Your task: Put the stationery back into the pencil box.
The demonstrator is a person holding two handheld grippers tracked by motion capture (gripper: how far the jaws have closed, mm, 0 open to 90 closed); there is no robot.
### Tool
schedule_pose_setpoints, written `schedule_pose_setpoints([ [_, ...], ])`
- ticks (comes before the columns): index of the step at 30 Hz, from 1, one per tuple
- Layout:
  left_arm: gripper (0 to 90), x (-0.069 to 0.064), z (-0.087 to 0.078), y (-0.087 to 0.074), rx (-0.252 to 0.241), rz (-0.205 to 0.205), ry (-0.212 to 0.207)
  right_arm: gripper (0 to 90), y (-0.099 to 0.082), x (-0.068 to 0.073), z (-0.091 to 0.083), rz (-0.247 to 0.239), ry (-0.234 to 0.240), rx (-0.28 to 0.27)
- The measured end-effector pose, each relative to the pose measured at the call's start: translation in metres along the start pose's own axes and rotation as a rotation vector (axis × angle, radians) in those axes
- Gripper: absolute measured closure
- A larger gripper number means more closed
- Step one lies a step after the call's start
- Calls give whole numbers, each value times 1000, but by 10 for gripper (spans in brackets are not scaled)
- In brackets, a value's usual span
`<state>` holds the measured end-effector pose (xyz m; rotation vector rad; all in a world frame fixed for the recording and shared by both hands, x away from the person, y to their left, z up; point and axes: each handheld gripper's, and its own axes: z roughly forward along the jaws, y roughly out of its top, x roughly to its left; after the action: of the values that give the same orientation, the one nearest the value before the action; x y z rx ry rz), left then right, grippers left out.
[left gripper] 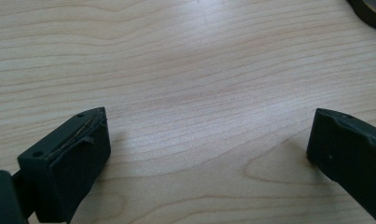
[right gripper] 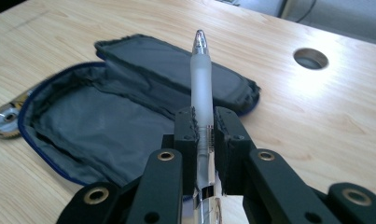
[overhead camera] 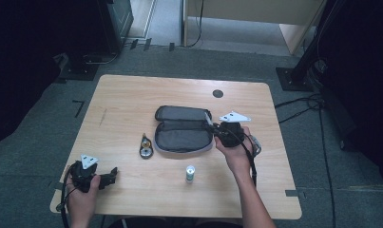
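1. High view: an open grey pencil case lies near the middle of the wooden table, both halves spread flat.
2. The right gripper sits at the case's right edge, held in the person's right hand, and points left across the case.
3. In the right gripper view its jaws are closed tight on a frosted translucent pen (the grip is on the lower barrel). The pen stands up out of the jaws with its metal tip uppermost, over the right part of the open case.
4. The left gripper rests near the table's front left corner in the left hand, well apart from the case.
5. In the left gripper view its jaws stand wide apart, with nothing but bare wood grain between them.
6. Just left of the case lies a small metal item with round parts; what it is I cannot tell.
7. A small white and green cylinder stands upright in front of the case, near the right forearm.
8. A round cable hole is set in the table behind the case.
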<state>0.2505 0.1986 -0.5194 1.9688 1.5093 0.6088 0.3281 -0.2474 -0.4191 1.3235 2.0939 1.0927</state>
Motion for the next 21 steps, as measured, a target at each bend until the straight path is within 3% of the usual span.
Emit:
schedule_pose_setpoints([
  [10,0,0,0,0,-1,0,0,802,20,12,17,-41,53,8],
  [21,0,0,0,0,-1,0,0,802,27,27,46,-104,97,36],
])
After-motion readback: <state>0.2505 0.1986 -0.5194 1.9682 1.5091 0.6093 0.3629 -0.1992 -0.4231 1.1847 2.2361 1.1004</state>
